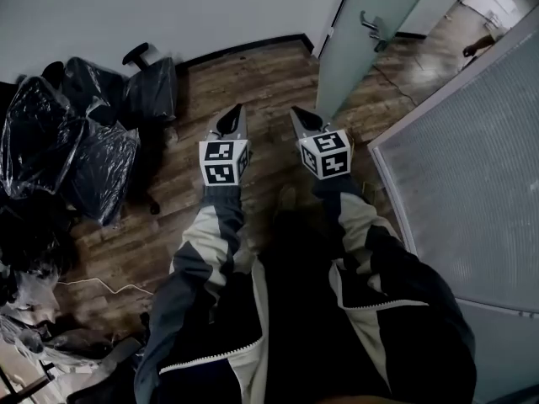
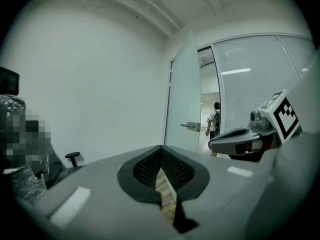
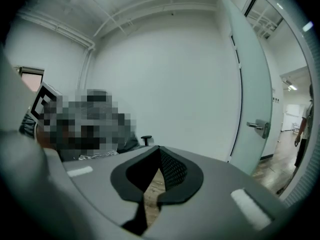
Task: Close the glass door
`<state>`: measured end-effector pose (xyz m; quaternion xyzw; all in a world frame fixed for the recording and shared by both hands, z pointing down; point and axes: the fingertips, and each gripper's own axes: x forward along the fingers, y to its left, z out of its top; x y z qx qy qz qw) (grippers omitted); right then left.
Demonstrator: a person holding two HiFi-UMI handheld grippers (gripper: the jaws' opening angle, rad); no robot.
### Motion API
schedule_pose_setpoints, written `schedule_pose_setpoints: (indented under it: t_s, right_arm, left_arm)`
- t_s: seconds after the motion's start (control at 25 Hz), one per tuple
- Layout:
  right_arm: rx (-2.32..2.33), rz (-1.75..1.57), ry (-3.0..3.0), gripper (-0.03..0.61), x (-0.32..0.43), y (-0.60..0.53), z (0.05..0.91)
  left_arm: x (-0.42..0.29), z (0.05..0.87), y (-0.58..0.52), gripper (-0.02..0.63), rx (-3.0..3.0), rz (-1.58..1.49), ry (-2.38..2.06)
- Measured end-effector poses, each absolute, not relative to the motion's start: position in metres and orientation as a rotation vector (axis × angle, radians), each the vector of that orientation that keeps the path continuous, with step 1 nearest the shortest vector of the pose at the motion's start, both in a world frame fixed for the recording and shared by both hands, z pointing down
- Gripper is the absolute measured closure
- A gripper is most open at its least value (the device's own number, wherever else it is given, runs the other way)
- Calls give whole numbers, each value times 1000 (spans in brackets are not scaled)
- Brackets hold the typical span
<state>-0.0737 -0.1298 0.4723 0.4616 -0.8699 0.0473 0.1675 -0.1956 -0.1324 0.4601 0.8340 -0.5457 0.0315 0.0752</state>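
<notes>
Open glass door [image 1: 354, 66], jaws together
</notes>
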Motion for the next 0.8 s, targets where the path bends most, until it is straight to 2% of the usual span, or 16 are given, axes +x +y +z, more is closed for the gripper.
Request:
schedule_pose_setpoints:
  t_s: [0.4, 0.8]
  right_arm:
    - [1239, 172, -2563, 574, -81, -288, 486]
    - [1395, 142, -2508, 574, 0, -447, 466]
  left_arm:
    - [-192, 480, -268, 609, 2415, 210, -1707]
    - [-135, 464, -416, 609, 2471, 196, -1689]
